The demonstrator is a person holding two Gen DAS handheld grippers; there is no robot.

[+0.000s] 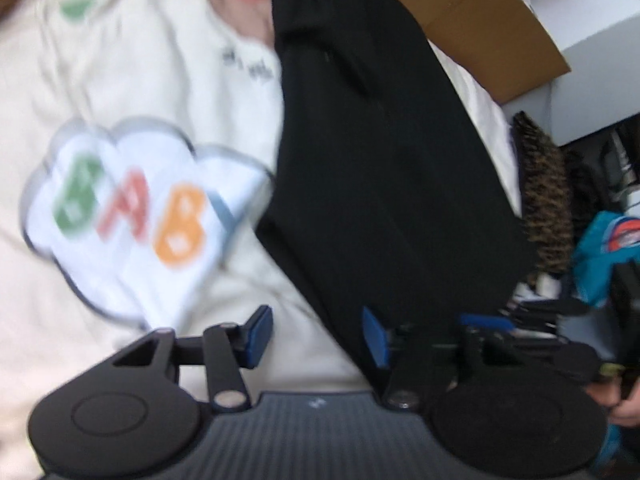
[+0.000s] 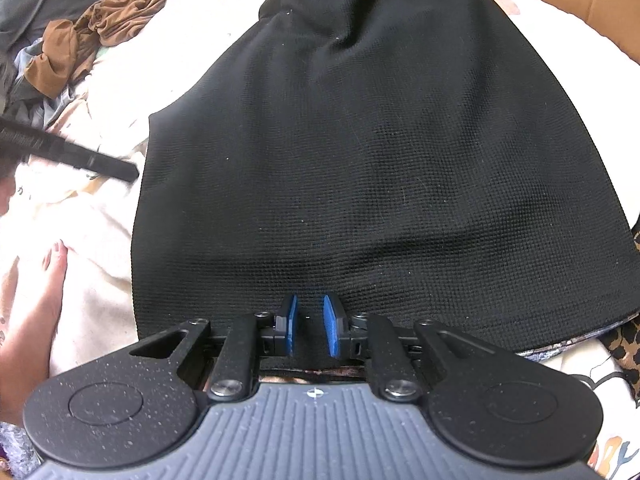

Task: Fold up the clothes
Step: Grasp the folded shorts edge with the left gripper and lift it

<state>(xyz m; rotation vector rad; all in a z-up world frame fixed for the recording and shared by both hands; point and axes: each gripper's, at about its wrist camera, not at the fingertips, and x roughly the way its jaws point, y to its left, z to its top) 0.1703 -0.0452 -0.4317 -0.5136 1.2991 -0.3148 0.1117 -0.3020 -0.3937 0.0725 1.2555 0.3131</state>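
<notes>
A black knit garment [image 2: 360, 152] lies spread flat on a cream blanket [image 2: 92, 240], its hem toward me. My right gripper [image 2: 311, 326] sits at the middle of that hem, its blue pads [image 2: 331, 330] drawn close with black fabric in the narrow gap. In the left wrist view the same black garment [image 1: 380, 160] runs up the middle. My left gripper [image 1: 316, 336] stands open at its near left corner. One blue pad [image 1: 374, 338] touches the cloth edge; the other hangs over the cream blanket [image 1: 120, 60]. This view is blurred.
A cloud print reading BABY [image 1: 132, 212] marks the blanket. A cardboard box [image 1: 480, 20] borders the far right. Leopard-print cloth [image 2: 628, 344] lies under the hem. Crumpled brown clothes [image 2: 88, 28] sit far left. A person's bare foot [image 2: 52, 280] rests on the blanket.
</notes>
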